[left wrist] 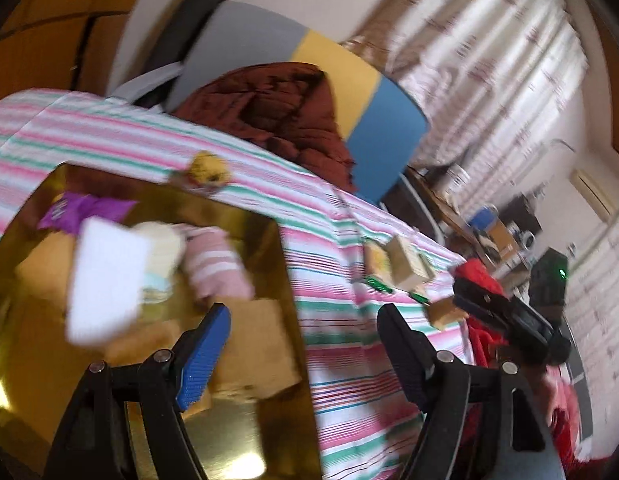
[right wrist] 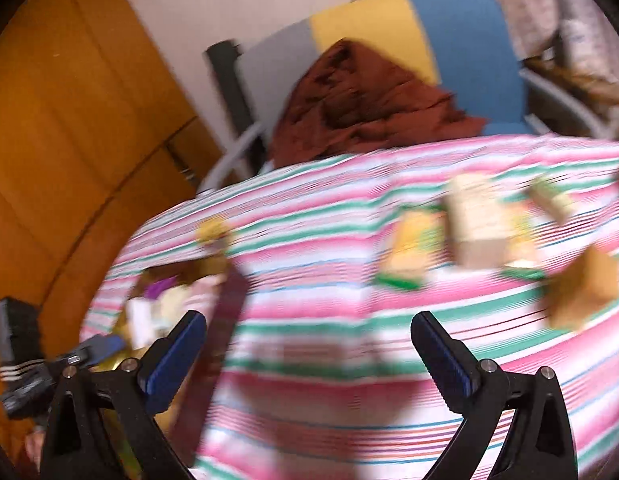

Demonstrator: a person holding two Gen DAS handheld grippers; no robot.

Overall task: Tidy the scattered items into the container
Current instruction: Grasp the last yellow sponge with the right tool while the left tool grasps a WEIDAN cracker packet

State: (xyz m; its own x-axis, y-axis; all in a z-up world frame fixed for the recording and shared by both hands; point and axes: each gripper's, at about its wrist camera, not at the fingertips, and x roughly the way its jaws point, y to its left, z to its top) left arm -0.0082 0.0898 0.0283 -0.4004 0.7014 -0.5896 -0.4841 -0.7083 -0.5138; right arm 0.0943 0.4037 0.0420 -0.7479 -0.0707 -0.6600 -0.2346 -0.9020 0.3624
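A gold-lined container (left wrist: 225, 436) sits at the left on the striped cloth. In it lie a purple packet (left wrist: 81, 210), a blurred white item (left wrist: 105, 280), a cream item (left wrist: 163, 248), a pink striped piece (left wrist: 217, 264) and tan boxes (left wrist: 257, 344). My left gripper (left wrist: 303, 320) is open and empty over the container's right wall. Scattered on the cloth are a yellow packet (right wrist: 409, 252), a beige box (right wrist: 477, 232), a small box (right wrist: 549, 200), a tan box (right wrist: 585, 292) and a yellow plush (right wrist: 213, 230). My right gripper (right wrist: 309, 322) hangs open and empty above the cloth.
Behind the table stands a chair (left wrist: 389, 128) in grey, yellow and blue with a dark red garment (left wrist: 277, 108) draped on it. An orange wooden wall (right wrist: 69, 120) is at the left. Curtains (left wrist: 489, 60) and a cluttered desk (left wrist: 489, 228) lie to the right.
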